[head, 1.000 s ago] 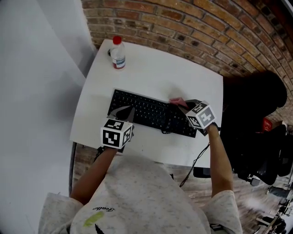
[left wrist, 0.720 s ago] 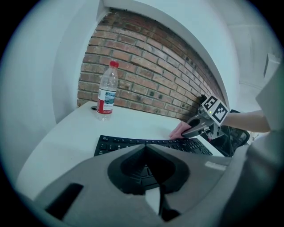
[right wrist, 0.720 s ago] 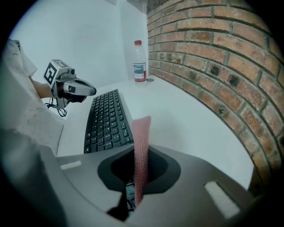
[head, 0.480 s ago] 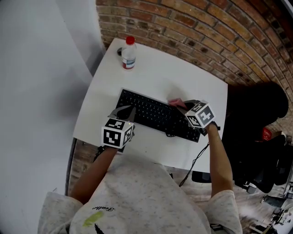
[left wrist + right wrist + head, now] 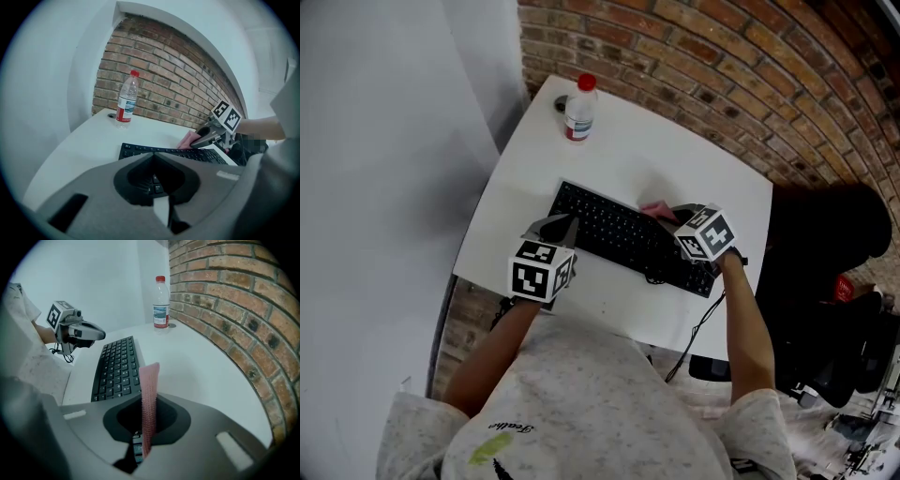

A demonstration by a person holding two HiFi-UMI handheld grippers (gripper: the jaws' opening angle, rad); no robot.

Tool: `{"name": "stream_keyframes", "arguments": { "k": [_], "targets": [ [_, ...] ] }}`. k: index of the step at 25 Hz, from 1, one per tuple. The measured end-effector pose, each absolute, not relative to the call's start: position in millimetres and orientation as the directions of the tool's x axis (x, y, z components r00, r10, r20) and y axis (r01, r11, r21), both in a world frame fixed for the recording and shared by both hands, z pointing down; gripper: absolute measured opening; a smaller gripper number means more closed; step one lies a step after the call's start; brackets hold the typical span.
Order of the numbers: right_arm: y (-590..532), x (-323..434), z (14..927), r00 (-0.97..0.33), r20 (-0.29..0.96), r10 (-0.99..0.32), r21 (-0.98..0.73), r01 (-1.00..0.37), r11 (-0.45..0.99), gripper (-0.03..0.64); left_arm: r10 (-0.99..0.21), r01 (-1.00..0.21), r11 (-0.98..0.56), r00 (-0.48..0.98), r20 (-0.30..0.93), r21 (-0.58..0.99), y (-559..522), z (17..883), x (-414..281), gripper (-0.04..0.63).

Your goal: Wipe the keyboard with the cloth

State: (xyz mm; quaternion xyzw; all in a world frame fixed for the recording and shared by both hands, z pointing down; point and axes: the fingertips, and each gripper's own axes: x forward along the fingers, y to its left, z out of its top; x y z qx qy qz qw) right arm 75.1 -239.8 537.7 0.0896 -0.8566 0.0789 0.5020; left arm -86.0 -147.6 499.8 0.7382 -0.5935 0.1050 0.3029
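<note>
A black keyboard (image 5: 623, 236) lies slantwise on the white table (image 5: 675, 155). My right gripper (image 5: 664, 212) is shut on a pink cloth (image 5: 654, 207) at the keyboard's far edge, right of its middle. In the right gripper view the cloth (image 5: 149, 390) stands on edge between the jaws, with the keyboard (image 5: 115, 369) stretching away to the left. My left gripper (image 5: 560, 228) is shut with nothing in it, over the keyboard's near left corner. In the left gripper view, keys show under the left gripper (image 5: 154, 158), and the right gripper (image 5: 206, 138) and cloth (image 5: 187, 139) are beyond.
A clear water bottle with a red cap (image 5: 579, 111) stands at the table's far left corner, its loose-looking dark lid or ring beside it. A brick wall (image 5: 750, 66) runs behind the table. A cable (image 5: 698, 328) hangs off the near edge. Dark chairs (image 5: 834, 272) stand to the right.
The head view has shifted, moving the table to the right in frame. Against the keyboard, the right gripper and cloth have slid to the left along the far edge. The left gripper stays near the left front corner.
</note>
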Motion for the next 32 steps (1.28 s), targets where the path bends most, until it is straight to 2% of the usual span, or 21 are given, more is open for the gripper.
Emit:
{"name": "stream_keyframes", "arguments": {
  "k": [32],
  "targets": [
    [-228.2, -50.4, 533.0, -0.556, 0.831, 0.009, -0.075, -0.097, 0.992, 0.023, -0.842, -0.946, 0.064, 0.119, 0.526, 0.317, -116.5, 495.3, -150.5, -0.008]
  ]
}}
